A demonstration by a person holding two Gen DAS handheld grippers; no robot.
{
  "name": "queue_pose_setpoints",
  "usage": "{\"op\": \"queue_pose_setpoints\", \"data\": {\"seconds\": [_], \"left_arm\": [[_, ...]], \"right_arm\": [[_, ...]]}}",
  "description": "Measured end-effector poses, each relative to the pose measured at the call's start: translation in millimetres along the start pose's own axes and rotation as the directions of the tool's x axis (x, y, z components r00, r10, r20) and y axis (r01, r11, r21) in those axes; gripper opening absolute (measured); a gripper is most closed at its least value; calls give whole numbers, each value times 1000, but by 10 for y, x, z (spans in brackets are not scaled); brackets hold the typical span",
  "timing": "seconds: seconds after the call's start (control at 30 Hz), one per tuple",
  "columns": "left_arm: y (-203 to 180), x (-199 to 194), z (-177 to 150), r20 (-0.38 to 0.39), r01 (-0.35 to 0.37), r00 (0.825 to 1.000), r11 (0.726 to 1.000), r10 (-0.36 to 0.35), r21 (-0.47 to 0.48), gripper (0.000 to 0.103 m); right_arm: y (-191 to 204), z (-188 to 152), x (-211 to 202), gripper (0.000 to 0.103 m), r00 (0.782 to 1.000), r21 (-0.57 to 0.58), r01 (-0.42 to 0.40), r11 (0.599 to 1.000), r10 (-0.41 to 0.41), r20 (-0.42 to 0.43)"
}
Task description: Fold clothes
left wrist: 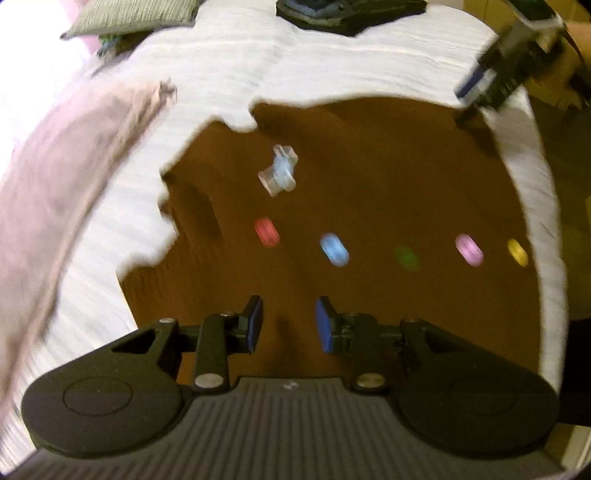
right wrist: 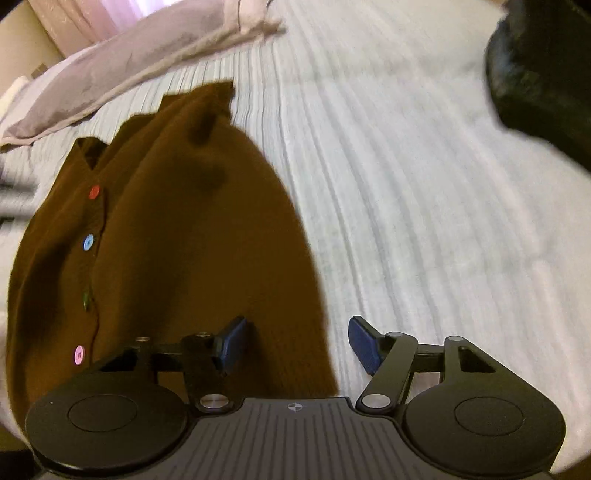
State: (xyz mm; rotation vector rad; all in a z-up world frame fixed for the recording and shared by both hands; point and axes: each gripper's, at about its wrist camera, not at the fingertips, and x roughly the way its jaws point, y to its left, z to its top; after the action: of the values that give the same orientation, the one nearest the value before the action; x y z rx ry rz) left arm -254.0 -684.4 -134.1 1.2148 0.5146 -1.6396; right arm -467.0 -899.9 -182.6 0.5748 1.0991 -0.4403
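Note:
A brown cardigan (left wrist: pixel 369 177) lies spread on the bed, with a row of coloured buttons: red (left wrist: pixel 266 232), blue (left wrist: pixel 334 249), green (left wrist: pixel 406 257), pink (left wrist: pixel 469 249) and yellow (left wrist: pixel 517 252). A clear plastic clip (left wrist: pixel 279 173) rests on it above the red button. My left gripper (left wrist: pixel 289 314) hovers over the cardigan, open, with nothing between its blue pads. In the right wrist view the cardigan (right wrist: pixel 192 221) fills the left half. My right gripper (right wrist: pixel 297 332) is open above its right edge, one pad over brown knit and one over the sheet. The picture is motion-blurred.
A white ribbed bedcover (right wrist: pixel 406 184) lies under everything. A pinkish-grey pillow (right wrist: pixel 110 74) runs along the far left. A dark garment (right wrist: pixel 535 74) sits at the far right, and a grey-green cushion (left wrist: pixel 129 14) at the top left. The right tool's dark body (left wrist: pixel 517 62) shows blurred at the top right.

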Motion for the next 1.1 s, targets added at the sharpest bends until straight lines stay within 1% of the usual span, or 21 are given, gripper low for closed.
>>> {"op": "queue_pose_setpoints", "data": {"seconds": [0.07, 0.1, 0.13, 0.17, 0.2, 0.27, 0.3, 0.37, 0.5, 0.6, 0.67, 0.73, 0.77, 0.8, 0.83, 0.87, 0.93, 1.0, 1.03, 1.07, 1.1], "left_arm": [[221, 151, 277, 8, -20, 1000, 1000, 20, 22, 30], [339, 230, 403, 14, -28, 1000, 999, 28, 29, 32], [454, 311, 513, 21, -31, 999, 999, 30, 31, 32], [569, 393, 622, 29, -33, 999, 999, 32, 33, 33], [663, 470, 706, 36, -32, 999, 999, 31, 35, 34], [842, 630, 860, 51, -26, 998, 999, 24, 39, 35], [915, 722, 934, 59, -21, 998, 999, 18, 43, 37], [1045, 921, 1061, 65, -4, 998, 999, 1, 46, 42], [1241, 1364, 1253, 41, 62, 997, 997, -64, 39, 43], [1265, 1662, 1345, -3, 103, 995, 993, -103, 54, 43], [1297, 1864, 1378, -53, 127, 991, 991, -125, 40, 42], [1301, 1940, 1382, -96, 176, 980, 984, -173, 25, 25], [1302, 1974, 1383, -116, 200, 974, 980, -197, 17, 5], [1284, 1929, 1398, -116, 197, 975, 980, -192, 36, 5], [1276, 1838, 1425, -99, 192, 978, 980, -186, 59, 5], [1294, 1696, 1476, -64, 186, 981, 980, -181, 74, 5], [1389, 1338, 1625, 33, 154, 987, 984, -158, 87, 5], [1485, 970, 1757, 144, 117, 981, 988, -131, 102, 5], [1508, 882, 1787, 181, 92, 977, 990, -111, 108, 6], [1528, 806, 1815, 216, 67, 972, 991, -90, 113, 6], [1544, 804, 1821, 226, 48, 972, 993, -71, 105, 11]], "right_arm": [[-18, -23, 86, 36, 999, 4, -39, 999, 39, -30], [-30, -34, 118, 25, 998, 8, -57, 998, 57, -41], [-56, -38, 74, 6, 998, 27, -59, 998, 59, -29], [-82, -45, 20, 5, 998, 46, -59, 997, 60, -14], [-99, -77, -113, 5, 999, 68, -41, 997, 40, 21], [-73, -194, -434, 5, 995, 83, 48, 995, -55, 87], [-38, -285, -573, 5, 991, 87, 79, 993, -88, 101], [7, -500, -743, 5, 989, 134, 104, 985, -117, 90], [65, -850, -782, 5, 986, 202, 155, 967, -165, 35], [50, -926, -728, 5, 986, 243, 151, 958, -163, 28], [16, -918, -694, 5, 987, 257, 145, 956, -157, 28], [-38, -862, -658, 5, 989, 259, 136, 956, -148, 25], [-50, -820, -685, 5, 990, 259, 131, 957, -142, 26], [-75, -790, -724, 5, 990, 257, 124, 958, -136, 29], [-100, -751, -779, 5, 991, 250, 117, 961, -131, 38], [-123, -705, -866, 5, 989, 240, 116, 964, -133, 57], [-154, -606, -1109, 5, 978, 233, 134, 963, -167, 126], [-169, -556, -1337, 5, 958, 237, 172, 956, -219, 188], [-178, -556, -1428, 5, 946, 245, 194, 950, -247, 209], [-226, -588, -1407, 5, 941, 274, 206, 939, -267, 207], [-273, -620, -1386, 5, 936, 303, 219, 928, -287, 203]]}}
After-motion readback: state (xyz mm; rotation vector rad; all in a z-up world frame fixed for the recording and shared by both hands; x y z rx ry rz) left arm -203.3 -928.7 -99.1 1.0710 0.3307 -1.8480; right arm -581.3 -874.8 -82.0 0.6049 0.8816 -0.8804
